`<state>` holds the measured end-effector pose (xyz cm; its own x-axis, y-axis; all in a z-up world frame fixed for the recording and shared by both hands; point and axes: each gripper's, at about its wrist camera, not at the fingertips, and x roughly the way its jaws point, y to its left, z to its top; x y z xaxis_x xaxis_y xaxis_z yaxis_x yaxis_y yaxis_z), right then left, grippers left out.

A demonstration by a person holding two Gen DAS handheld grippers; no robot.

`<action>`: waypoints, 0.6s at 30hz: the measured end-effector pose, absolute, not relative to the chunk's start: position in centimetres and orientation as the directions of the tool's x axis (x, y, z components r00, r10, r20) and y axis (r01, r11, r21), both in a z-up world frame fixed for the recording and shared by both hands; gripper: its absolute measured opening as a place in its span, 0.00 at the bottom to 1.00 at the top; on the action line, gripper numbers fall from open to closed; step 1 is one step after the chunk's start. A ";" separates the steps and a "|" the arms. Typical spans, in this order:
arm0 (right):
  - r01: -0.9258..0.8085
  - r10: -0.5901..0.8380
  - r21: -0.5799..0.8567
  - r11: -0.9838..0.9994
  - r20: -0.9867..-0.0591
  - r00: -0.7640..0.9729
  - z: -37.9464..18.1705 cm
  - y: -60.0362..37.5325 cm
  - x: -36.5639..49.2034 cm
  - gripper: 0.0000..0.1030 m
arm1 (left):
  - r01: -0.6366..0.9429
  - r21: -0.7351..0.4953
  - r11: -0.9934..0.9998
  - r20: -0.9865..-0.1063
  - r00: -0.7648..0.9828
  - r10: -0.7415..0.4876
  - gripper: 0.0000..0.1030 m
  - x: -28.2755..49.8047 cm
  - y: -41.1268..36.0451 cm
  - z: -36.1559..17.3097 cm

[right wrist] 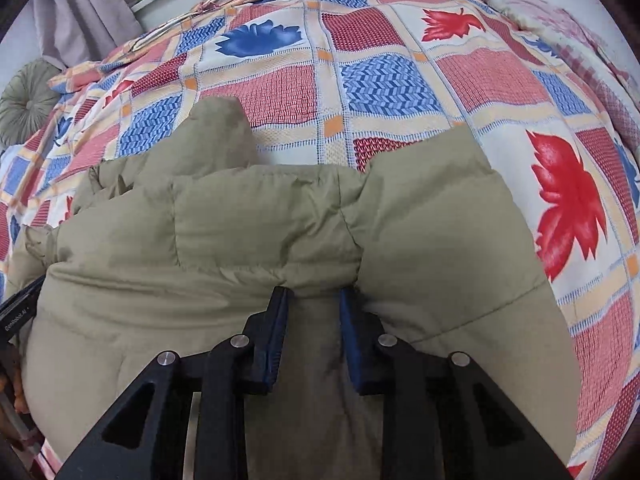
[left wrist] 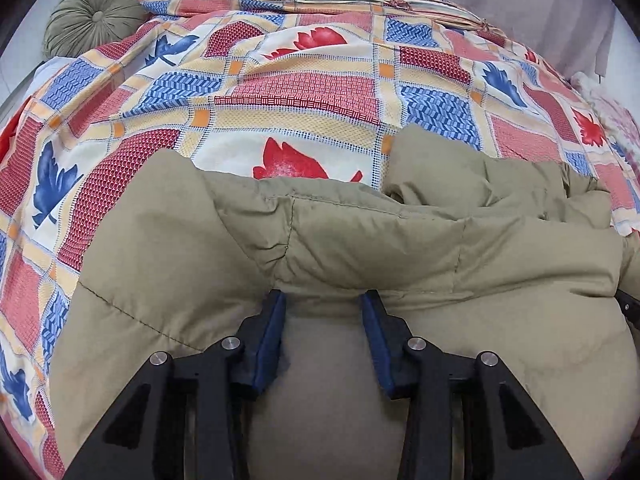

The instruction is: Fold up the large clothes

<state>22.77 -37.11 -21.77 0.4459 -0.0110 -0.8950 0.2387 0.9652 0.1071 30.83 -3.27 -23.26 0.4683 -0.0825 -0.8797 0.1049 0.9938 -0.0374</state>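
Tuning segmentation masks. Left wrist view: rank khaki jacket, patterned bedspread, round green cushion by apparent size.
1-2. Khaki jacket and patterned bedspread: similar; the jacket is nearer the camera, so unsure.
3. Round green cushion: clearly smallest.

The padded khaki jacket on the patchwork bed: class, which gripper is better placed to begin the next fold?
Neither clearly. The left gripper and right gripper each pinch a bunch of the khaki jacket at its near edge, side by side, so probably both together.
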 end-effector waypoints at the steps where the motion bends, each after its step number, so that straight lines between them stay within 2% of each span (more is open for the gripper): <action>1: 0.246 -0.015 0.107 0.963 -0.894 0.447 -22.0 -37.2 23.3 0.27 | 0.097 -0.044 0.994 -0.882 0.464 -0.085 0.43 31.1 -3.0 -22.9; 5: 0.269 -0.022 0.111 0.957 -0.895 0.446 -21.1 -38.1 23.6 0.27 | 0.053 0.031 0.998 -0.852 0.523 -0.001 0.42 32.0 -0.6 -21.2; 10: 0.393 -0.172 0.027 0.919 -0.870 0.461 -19.5 -42.3 21.9 0.27 | -0.015 0.057 0.998 -0.869 0.492 0.057 0.43 33.3 3.0 -22.9; 14: 0.448 -0.092 0.104 0.888 -0.914 0.395 -23.1 -45.1 22.5 0.27 | 0.006 0.109 0.994 -0.868 0.488 0.092 0.43 33.9 1.8 -24.8; 18: 0.441 -0.151 0.051 0.896 -0.899 0.411 -24.3 -43.9 23.4 0.30 | -0.002 0.148 0.989 -0.867 0.481 0.131 0.44 34.4 0.9 -25.5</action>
<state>23.41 -43.85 -24.29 0.4107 -0.1511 -0.8992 0.4414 0.8959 0.0510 34.38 0.90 -25.50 0.4813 0.1305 -0.8668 -0.0018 0.9890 0.1479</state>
